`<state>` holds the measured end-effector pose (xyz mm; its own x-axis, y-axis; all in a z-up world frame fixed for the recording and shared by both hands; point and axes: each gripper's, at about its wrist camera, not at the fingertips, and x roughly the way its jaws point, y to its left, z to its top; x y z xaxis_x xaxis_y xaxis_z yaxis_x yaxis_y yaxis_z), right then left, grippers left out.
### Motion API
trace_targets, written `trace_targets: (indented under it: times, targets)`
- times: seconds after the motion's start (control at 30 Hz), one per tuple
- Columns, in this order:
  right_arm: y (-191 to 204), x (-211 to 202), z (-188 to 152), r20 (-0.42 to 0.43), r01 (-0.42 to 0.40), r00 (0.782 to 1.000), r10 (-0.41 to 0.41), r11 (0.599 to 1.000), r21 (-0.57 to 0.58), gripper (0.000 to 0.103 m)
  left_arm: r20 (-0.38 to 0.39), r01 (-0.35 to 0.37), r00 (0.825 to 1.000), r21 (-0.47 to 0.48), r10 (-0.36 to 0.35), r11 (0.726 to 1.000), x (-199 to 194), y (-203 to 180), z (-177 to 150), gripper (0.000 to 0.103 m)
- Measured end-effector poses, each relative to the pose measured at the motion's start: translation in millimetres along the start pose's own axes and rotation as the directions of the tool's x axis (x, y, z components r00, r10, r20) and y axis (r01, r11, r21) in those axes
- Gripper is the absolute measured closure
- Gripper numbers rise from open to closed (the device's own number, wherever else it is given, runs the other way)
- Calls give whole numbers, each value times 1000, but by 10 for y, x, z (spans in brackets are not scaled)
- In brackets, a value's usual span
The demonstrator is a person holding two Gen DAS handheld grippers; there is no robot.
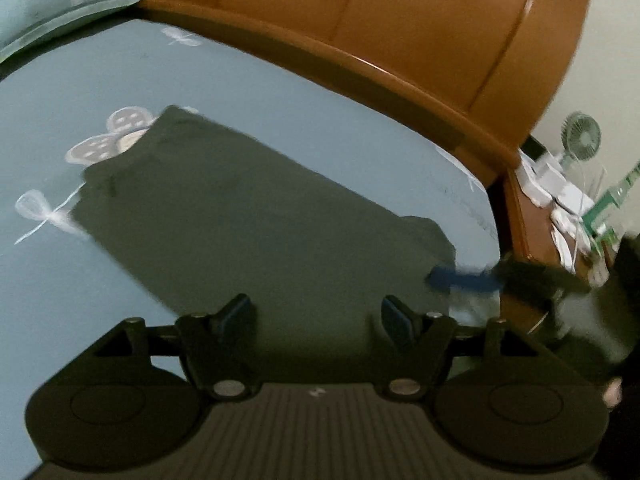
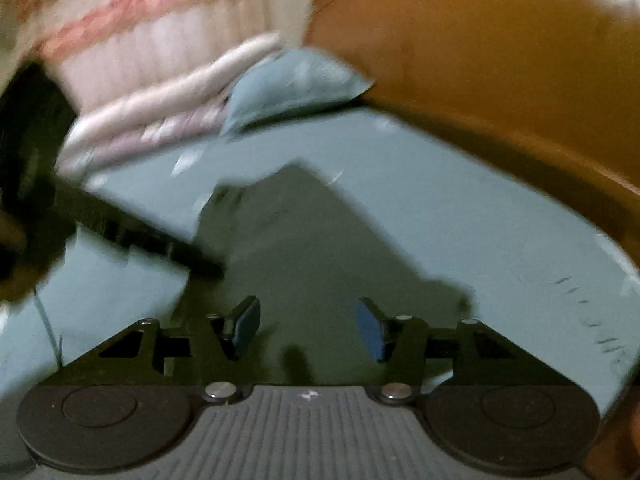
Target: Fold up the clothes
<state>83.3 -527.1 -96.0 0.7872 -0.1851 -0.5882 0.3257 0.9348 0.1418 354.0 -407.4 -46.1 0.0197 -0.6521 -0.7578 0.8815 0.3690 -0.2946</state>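
A dark green garment lies folded into a long flat rectangle on the blue bed sheet. My left gripper hangs over its near end, jaws open and nothing between the pads. At the garment's right corner a blurred blue pad of my right gripper shows. In the right wrist view the same garment stretches away from my right gripper, which is open and empty just above the cloth. The left gripper's dark fingers reach in from the left onto the garment's edge.
A brown padded headboard curves along the far side of the bed. A blue pillow and a pink-striped blanket lie at the head. A bedside table with a small fan and clutter stands to the right.
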Motion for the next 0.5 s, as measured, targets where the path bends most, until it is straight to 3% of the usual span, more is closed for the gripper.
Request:
trace_targets:
  times: [0.07,0.2,0.27,0.33,0.4,0.5]
  targets:
    - [65,137,-106,-80,16,997,-21,998,-67,40,-5,-38,999,1,38,999,-61,2,-95,26]
    - [151,-50,-69,-53,18,998,-25,993,-121,35,-4,-129,992,46,130,991,-306,-8,-380,24]
    - [223,-106,-68,-34,-7,999,2,988,-156,31,3,-139,990,25,139,990,-443,11,-529,19]
    - [313,-29,-112,-78,-43,997,27,978,-203,30,7,-149,989,-11,150,989,-544,32,-671,19]
    - [397,54,-185,-121,-23,993,-9,965,-263,30,11,-184,983,-35,184,982,-624,36,-785,19]
    - [395,-70,-72,-94,-22,996,-3,964,-265,30,18,-225,974,-62,227,972,-737,27,-919,19]
